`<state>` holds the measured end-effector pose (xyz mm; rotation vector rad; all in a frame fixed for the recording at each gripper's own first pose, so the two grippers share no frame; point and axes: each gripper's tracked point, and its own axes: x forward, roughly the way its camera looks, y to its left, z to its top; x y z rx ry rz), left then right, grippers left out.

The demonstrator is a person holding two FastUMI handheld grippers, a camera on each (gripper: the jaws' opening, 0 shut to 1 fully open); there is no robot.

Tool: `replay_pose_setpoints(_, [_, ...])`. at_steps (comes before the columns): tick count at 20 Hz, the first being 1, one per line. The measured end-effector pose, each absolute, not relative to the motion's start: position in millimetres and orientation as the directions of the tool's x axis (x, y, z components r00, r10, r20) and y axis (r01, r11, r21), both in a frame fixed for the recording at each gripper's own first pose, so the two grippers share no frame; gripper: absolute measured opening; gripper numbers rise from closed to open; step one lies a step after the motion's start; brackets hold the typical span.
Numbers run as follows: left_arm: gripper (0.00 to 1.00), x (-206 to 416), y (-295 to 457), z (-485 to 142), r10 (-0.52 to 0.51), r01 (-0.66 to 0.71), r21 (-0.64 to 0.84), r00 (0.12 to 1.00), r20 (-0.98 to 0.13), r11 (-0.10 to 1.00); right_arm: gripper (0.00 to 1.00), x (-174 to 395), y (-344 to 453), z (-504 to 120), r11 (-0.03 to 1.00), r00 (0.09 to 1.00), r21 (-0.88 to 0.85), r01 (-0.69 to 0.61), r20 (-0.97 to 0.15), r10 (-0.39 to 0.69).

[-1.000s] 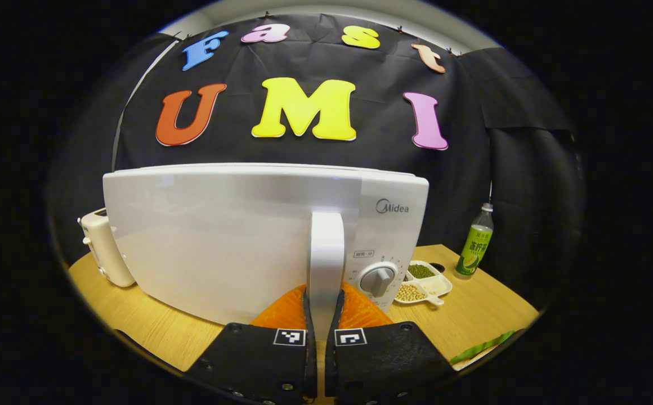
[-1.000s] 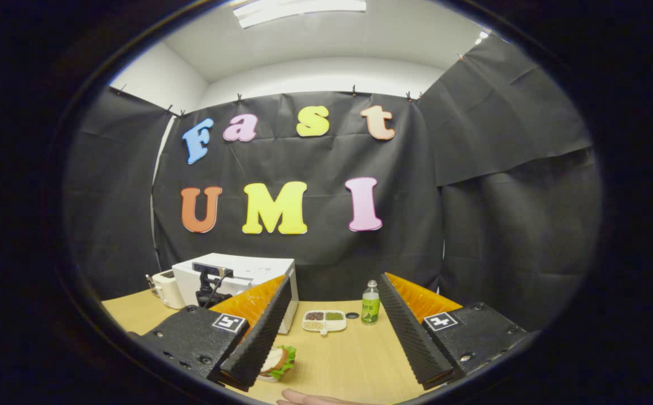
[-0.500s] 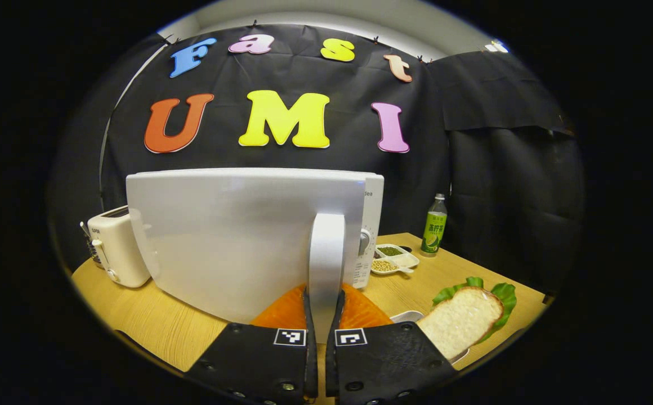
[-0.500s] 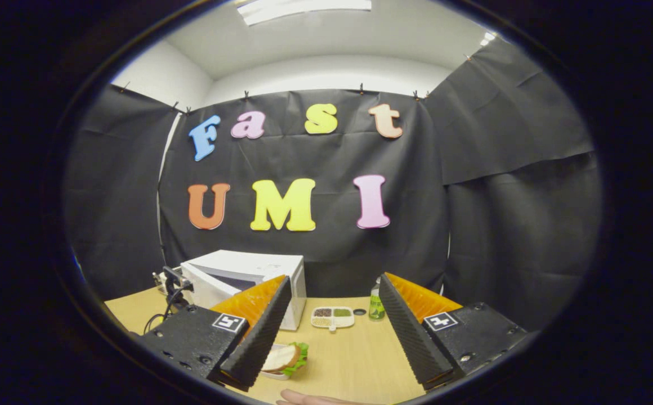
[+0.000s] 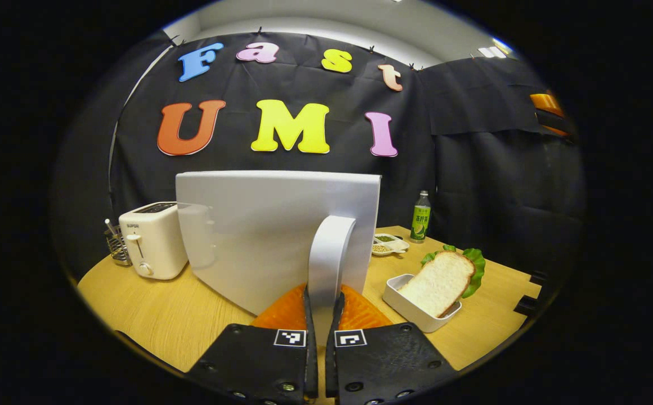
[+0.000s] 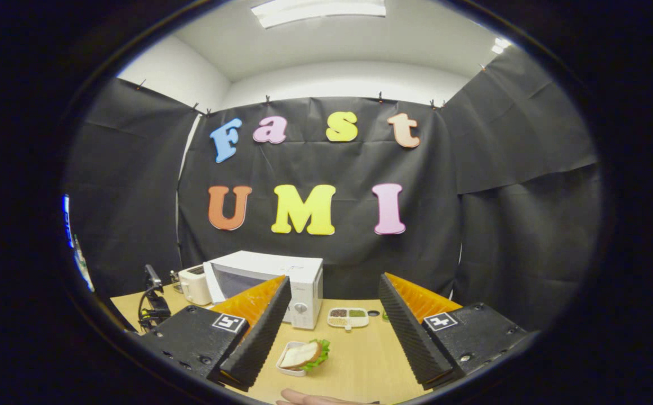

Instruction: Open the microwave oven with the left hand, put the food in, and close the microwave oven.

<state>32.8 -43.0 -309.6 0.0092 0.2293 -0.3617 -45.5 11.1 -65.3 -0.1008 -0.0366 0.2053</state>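
Two claws were seen at this moment; in the left gripper view, the left claw (image 5: 320, 306) was pressed onto the white door handle (image 5: 328, 256) at the bottom centre of the frame, one finger on each side of it; the microwave door (image 5: 273, 225) was swung out towards the camera, so that its pale outer face covered the middle of the frame and the oven's cavity was hidden behind it; a white toaster (image 5: 153, 239) was placed at the left of the frame beside the door, with a small wire holder (image 5: 117, 247) just to its left; to the right of the door, a white tray (image 5: 416, 306) was set on the wooden surface (image 5: 152, 320), and a sandwich (image 5: 444, 278) of bread and green lettuce was leaned in it; farther back at the right, a divided dish of beans (image 5: 387, 243) and a green bottle (image 5: 420, 217) were stood near each other.

In the right gripper view, the right claw (image 6: 329, 332) was held spread wide and nothing was gripped between its fingers; the microwave (image 6: 281, 287) was seen in the lower centre of the frame, its door standing out to the left; the sandwich in its tray (image 6: 303, 356) was lying on the surface below the oven, between the two fingers in the frame and apart from them; the divided dish (image 6: 349, 318) was placed to the right of the oven; part of a hand (image 6: 315, 399) was glimpsed at the bottom edge.
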Motion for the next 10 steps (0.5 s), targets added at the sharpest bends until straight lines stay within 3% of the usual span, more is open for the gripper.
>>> replay_pose_setpoints(4, [0.04, -0.6, 24.8, -307.2, -0.27, 0.277, 0.0, 0.935, -0.23, 0.961, 1.0, -46.3, 23.6, -76.1, 0.969, 0.974, -0.098, -0.225, 0.008, 0.227])
replay_pose_setpoints(8, [0.04, -19.6, 117.9, -304.7, -0.089, 0.103, 0.05, 0.968, -0.235, 0.993, 1.0, -40.2, 33.8, -87.3, 0.968, 0.972, -0.083, -0.237, -0.013, 0.237])
replay_pose_setpoints(10, [0.04, -20.4, 144.6, -304.8, -0.071, 0.079, 0.025, 0.97, -0.232, 0.997, 1.0, -37.4, 42.6, -92.8, 0.966, 0.969, -0.071, -0.247, -0.028, 0.246])
